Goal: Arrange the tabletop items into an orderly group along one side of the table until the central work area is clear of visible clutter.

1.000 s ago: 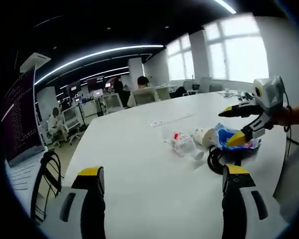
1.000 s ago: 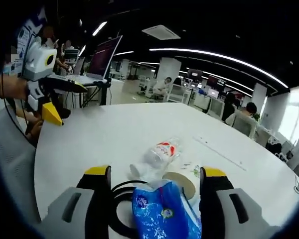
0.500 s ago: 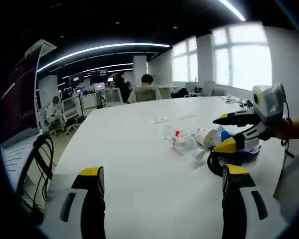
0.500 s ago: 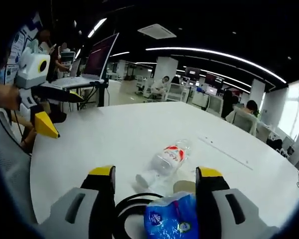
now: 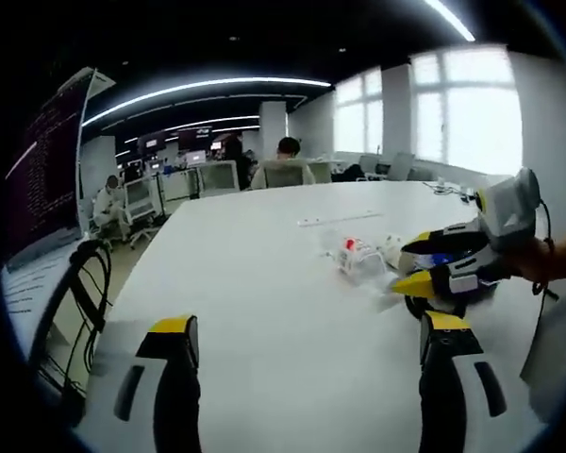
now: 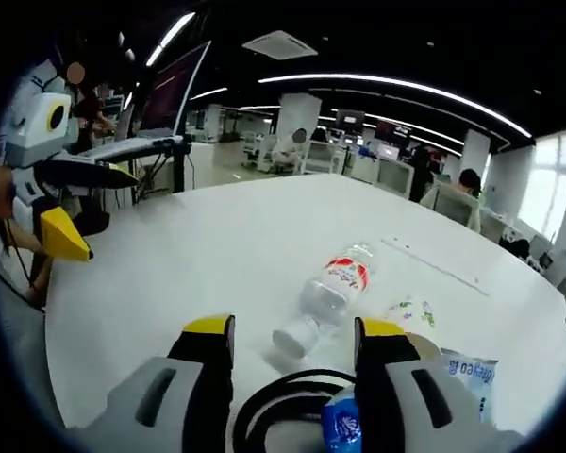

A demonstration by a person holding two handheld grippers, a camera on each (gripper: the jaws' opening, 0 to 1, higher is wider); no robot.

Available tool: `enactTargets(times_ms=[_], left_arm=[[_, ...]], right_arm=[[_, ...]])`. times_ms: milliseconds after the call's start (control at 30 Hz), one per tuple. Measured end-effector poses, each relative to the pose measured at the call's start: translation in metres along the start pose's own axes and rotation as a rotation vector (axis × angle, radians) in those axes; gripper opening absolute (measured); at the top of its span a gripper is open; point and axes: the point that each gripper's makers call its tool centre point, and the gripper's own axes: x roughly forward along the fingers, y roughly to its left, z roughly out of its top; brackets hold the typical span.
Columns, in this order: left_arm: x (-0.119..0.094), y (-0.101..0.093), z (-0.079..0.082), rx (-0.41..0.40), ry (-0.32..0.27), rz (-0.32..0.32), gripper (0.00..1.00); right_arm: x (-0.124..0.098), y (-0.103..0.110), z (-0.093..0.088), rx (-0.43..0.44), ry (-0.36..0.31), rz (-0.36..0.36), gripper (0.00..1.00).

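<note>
The right gripper [image 6: 288,351], jaws narrowed around a soft, crinkly blue packet [image 6: 342,427], should pinch its bunched middle. Ahead lies a light, rollable plastic bottle [image 6: 327,295]. The left gripper [image 5: 302,347] hangs open over bare worktop [image 5: 264,283].

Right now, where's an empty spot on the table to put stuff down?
The wide white table is bare from the left gripper to the plastic bottle. It's crowded where the bottle, black cable and blue packet cluster by the right gripper.
</note>
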Motion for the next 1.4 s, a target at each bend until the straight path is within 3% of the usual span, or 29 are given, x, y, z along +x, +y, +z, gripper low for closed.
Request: enactTargets(times_ms=[167, 467, 667, 833, 933, 1400], left_arm=[[0.003, 0.000, -0.002, 0.009, 0.002, -0.012, 0.94], [0.007, 0.002, -0.004, 0.011, 0.008, -0.019, 0.94], [0.009, 0.001, -0.009, 0.038, 0.024, -0.024, 0.93], [0.009, -0.001, -0.011, 0.049, 0.033, -0.028, 0.90], [0.009, -0.002, -0.011, 0.087, 0.041, -0.023, 0.88], [0.013, -0.003, -0.010, 0.070, 0.040, -0.034, 0.87]], right_arm=[[0.008, 0.003, -0.007, 0.069, 0.024, -0.008, 0.45], [0.017, 0.001, -0.022, 0.108, 0.074, -0.063, 0.39], [0.022, -0.003, -0.021, 0.149, 0.063, -0.099, 0.31], [0.027, -0.005, -0.025, 0.173, 0.093, -0.124, 0.26], [0.026, -0.008, -0.024, 0.258, 0.095, -0.142, 0.23], [0.018, -0.009, -0.020, 0.340, 0.137, -0.111, 0.20]])
